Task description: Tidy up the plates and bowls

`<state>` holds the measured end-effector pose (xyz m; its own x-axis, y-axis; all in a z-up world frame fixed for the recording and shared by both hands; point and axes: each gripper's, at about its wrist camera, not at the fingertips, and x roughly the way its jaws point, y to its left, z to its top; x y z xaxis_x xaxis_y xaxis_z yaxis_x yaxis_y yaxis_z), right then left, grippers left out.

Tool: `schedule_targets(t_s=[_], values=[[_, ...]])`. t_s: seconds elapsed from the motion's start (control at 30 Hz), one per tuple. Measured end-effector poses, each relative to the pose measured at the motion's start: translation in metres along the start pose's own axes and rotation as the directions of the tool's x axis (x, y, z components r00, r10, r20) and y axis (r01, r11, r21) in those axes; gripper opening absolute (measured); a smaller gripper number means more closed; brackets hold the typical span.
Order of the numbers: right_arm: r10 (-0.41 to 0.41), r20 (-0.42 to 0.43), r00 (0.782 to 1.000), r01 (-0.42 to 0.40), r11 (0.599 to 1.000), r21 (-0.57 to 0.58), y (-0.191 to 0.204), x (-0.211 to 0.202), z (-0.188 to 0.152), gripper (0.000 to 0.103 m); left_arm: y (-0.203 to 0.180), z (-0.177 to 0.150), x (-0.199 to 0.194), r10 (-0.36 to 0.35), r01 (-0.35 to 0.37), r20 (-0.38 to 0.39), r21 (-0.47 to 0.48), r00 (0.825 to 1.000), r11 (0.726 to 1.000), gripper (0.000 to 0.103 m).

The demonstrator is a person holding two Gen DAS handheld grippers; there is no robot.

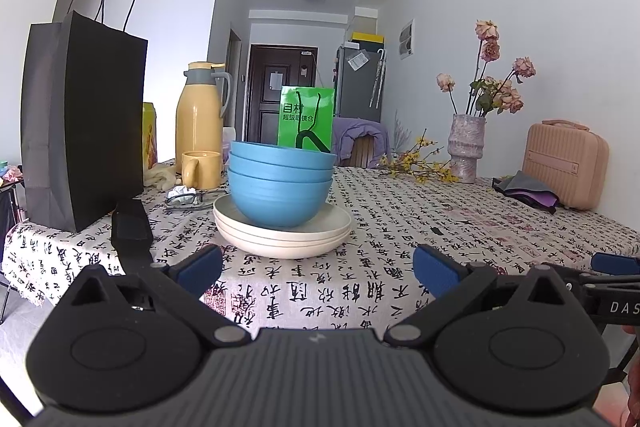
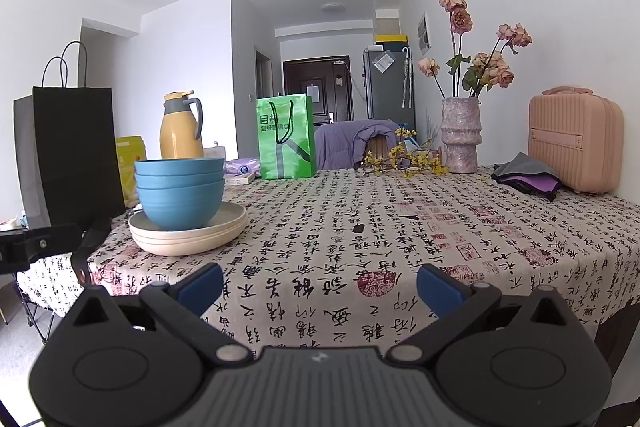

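Three blue bowls (image 1: 281, 187) sit nested on a stack of three cream plates (image 1: 282, 235) on the calligraphy-print tablecloth (image 1: 400, 227). My left gripper (image 1: 318, 271) is open just in front of that stack, at the table's near edge, with nothing between its blue pads. In the right wrist view the same bowls (image 2: 180, 193) and plates (image 2: 188, 231) stand to the left. My right gripper (image 2: 320, 289) is open and empty over the near edge, right of the stack.
A black paper bag (image 1: 80, 123), yellow thermos (image 1: 200, 119), yellow mug (image 1: 202, 169) and glasses (image 1: 194, 197) crowd the left. A green bag (image 1: 306, 123) stands behind the stack. A vase of dried roses (image 2: 460, 135), dark cloths (image 2: 528, 177) and a pink case (image 2: 574, 139) line the right wall.
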<state>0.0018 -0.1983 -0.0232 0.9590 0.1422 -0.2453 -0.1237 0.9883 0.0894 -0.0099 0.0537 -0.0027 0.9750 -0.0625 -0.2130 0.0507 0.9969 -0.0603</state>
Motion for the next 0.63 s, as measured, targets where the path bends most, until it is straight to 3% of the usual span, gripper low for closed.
schedule_targets(t_s=[0.63], values=[[0.016,-0.007,1.0,-0.016,1.0,0.006,-0.0034,0.0015,0.0,0.103,0.0005,-0.0037,0.0009,-0.005,0.005,-0.009,0.028,1.0,1.0,0.103]])
